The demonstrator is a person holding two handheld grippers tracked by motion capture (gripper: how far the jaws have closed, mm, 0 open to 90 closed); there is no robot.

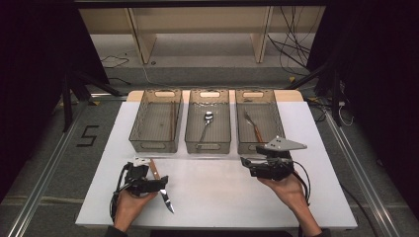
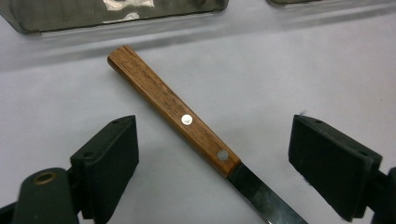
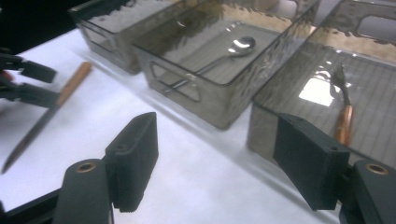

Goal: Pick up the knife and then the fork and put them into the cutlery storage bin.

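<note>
Grey floor (image 1: 59,163) with loose cables (image 1: 296,34), wooden shelving (image 1: 197,29) behind, dark surrounds.

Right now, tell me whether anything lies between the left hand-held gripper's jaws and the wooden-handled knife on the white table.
Nothing visible does. The left hand-held gripper stands open, and the wooden-handled knife lies flat on the white table between its two black pads, touching neither. The smoky plastic bins lie beyond the handle's far end.

Dim dark surroundings, bright white table (image 1: 217,192), glare on bins (image 3: 322,88), soft grainy focus
</note>
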